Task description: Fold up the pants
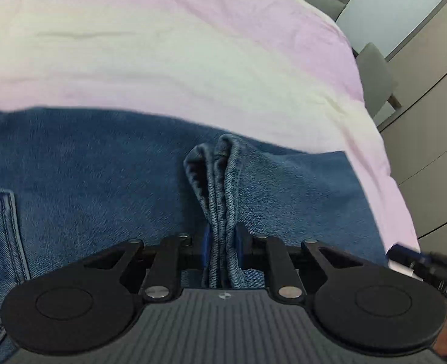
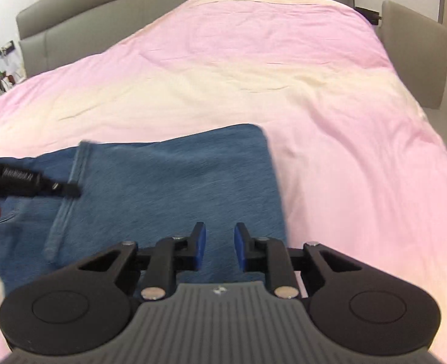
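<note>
While spread on one pink bed cover (image 2: 329, 97) | one pants (image 2: 168, 176) | left gripper (image 1: 222, 242) clenching bunched denim | right gripper (image 2: 220, 242) released, near right.

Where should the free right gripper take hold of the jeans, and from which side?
Grip the jeans at their right edge, coming in from the bare bedspread. That edge lies flat and unobstructed, just ahead of the open right gripper; the left gripper already pinches a bunched fold.
</note>
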Tool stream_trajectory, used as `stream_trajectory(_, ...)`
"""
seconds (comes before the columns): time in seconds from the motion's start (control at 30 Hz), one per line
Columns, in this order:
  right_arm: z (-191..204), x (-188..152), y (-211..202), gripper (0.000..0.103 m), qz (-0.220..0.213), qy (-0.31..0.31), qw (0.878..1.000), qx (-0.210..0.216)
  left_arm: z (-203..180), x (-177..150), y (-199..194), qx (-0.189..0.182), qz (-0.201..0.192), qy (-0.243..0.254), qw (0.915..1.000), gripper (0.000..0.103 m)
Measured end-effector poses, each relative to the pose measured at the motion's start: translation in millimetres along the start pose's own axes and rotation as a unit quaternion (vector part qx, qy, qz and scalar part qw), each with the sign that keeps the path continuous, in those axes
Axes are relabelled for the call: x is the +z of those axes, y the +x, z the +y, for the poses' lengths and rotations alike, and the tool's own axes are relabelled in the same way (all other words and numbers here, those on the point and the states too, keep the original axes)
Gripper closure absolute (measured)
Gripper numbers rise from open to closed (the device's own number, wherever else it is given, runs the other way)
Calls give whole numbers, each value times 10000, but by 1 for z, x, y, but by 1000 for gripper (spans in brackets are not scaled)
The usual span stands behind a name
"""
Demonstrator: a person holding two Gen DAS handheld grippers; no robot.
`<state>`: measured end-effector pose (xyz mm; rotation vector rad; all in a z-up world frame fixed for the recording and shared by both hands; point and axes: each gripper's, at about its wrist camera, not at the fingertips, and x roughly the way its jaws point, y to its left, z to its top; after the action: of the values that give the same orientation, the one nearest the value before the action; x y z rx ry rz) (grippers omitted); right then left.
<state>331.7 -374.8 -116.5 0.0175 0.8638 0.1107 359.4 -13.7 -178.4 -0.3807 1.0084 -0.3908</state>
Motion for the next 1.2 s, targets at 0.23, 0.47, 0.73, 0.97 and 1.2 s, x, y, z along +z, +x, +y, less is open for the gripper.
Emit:
stream_trajectory(0.23,-28,44,54,91,-45,-114,9998,-147,3,-7,11,34,124,4,9999,81)
stream_trajectory(0.47,-42,86,130,95,140,212,9992,-314,-4,-3,26,58,105,27,9999,77)
stream_trajectory(0.73,-38,90,119,94,411,-182,9987,-239,4,-5,21,40,105,34,9999,76)
stream_trajectory(0.97,-43,21,45,95,825,-735,9937,197,1,-7,20,102,102,47,9999,75)
stream_trajectory(1.2,-43,-24,19,95,646,-838,9941,231,-10,-4,21,314,132,261,9991,75)
